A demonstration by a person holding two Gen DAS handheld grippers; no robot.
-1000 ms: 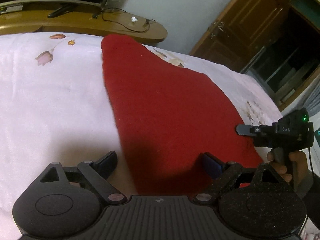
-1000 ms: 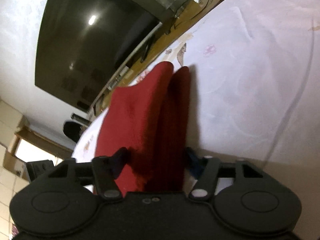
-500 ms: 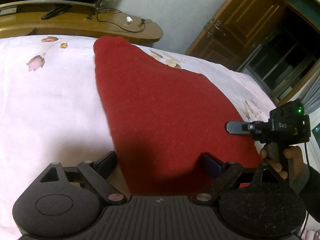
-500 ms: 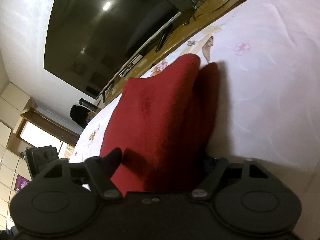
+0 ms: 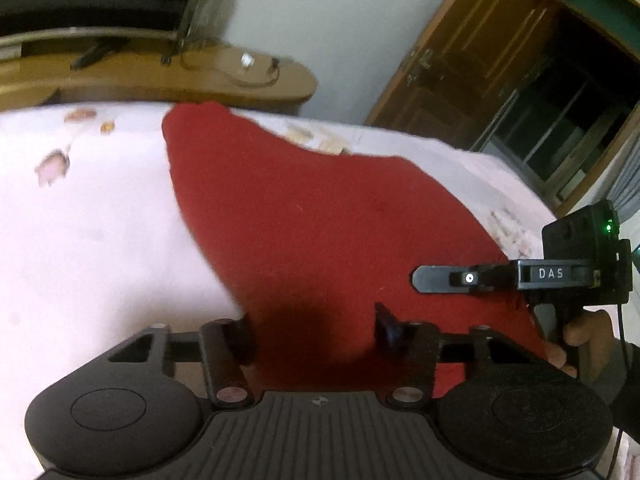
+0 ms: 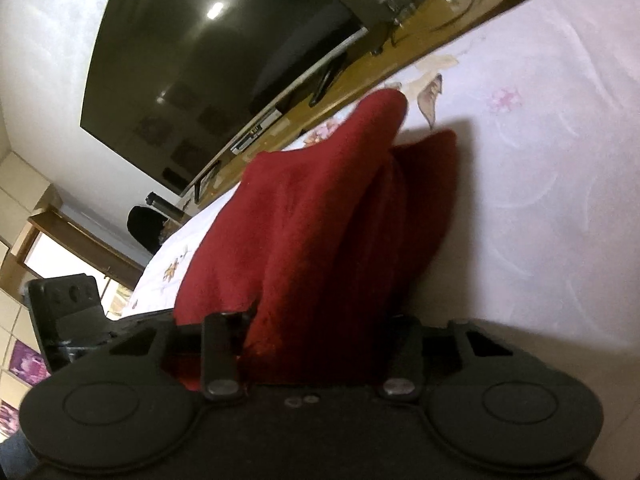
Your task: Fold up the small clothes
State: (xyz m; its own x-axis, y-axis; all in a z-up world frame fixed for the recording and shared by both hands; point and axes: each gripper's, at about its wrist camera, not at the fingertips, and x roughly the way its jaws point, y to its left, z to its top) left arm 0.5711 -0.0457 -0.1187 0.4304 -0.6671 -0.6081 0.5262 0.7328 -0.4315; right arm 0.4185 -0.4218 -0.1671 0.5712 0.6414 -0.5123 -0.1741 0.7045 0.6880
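Note:
A red cloth (image 5: 320,220) lies spread on the pink flowered bedsheet (image 5: 100,240). My left gripper (image 5: 316,330) sits at the cloth's near edge, jaws closing, with the cloth between its fingers and a gap still showing. In the left wrist view my right gripper (image 5: 440,280) reaches over the cloth's right edge, held by a hand (image 5: 584,336). In its own view, the right gripper (image 6: 324,320) is closing too. The red cloth (image 6: 312,208) bulges up between its fingers and hides the right one. The left gripper's body (image 6: 68,308) shows at far left.
A wooden TV bench (image 5: 160,76) with cables runs along the bed's far side, under a large dark television (image 6: 208,48). A wooden door (image 5: 460,60) and a dark doorway stand at the back right. Bare bedsheet (image 6: 540,160) extends to the cloth's right.
Both pairs of jaws have narrowed around the red cloth. The right gripper has shifted along the cloth's edge and rolled a little, so the cloth fills more of its view.

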